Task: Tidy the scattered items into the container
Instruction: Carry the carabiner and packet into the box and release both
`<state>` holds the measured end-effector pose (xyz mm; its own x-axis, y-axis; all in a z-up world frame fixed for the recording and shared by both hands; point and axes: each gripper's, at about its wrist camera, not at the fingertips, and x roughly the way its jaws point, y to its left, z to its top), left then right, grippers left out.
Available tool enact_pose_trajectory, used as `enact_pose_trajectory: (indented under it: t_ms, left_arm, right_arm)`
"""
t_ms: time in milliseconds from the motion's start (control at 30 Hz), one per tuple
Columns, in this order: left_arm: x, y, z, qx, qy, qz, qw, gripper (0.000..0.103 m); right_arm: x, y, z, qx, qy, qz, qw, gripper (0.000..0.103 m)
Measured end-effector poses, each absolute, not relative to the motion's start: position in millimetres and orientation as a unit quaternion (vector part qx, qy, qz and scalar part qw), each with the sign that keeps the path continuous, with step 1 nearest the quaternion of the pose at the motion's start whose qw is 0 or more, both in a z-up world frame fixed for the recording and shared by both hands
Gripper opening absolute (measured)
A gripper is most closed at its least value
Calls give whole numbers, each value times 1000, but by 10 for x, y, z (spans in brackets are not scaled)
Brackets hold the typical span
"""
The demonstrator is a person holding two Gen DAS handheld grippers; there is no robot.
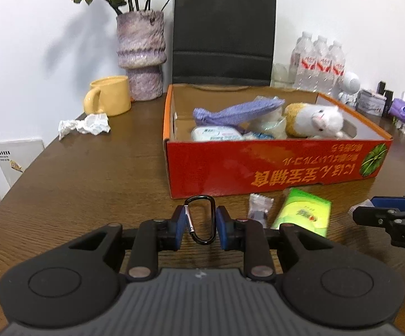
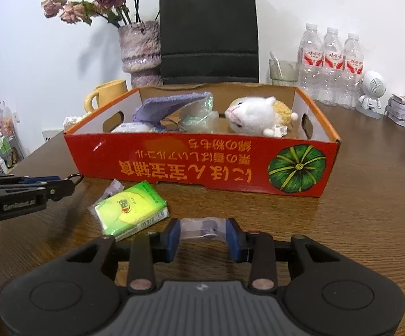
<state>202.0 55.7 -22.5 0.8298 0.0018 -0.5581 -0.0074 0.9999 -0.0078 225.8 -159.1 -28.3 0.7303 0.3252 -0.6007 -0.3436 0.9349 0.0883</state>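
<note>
The box, red and open-topped, sits mid-counter with its long printed side toward both tools; inside lie one plush toy, one purple cloth, one wipes pack and some clear wrapping. Outside it, near the front side, lie three loose things: one green tissue pack, one small clear packet and one black carabiner. The left tool points forward and down, low over the counter, its blue pads narrowed onto the carabiner, which stands upright between them. The right tool, tilted likewise just right of the tissue pack, pinches a small clear packet between its pads. At the far edge stand three water bottles, one vase, one yellow mug, one black bag. One crumpled tissue lies near the mug.
</note>
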Motion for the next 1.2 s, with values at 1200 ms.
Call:
enact_pose_trajectory:
  t_ms: [1200]
  left_arm:
    - [3140,371,133,-51,259,-32,964,25]
  right_arm:
    - [3476,-1504,165,-18,299,181,937,37]
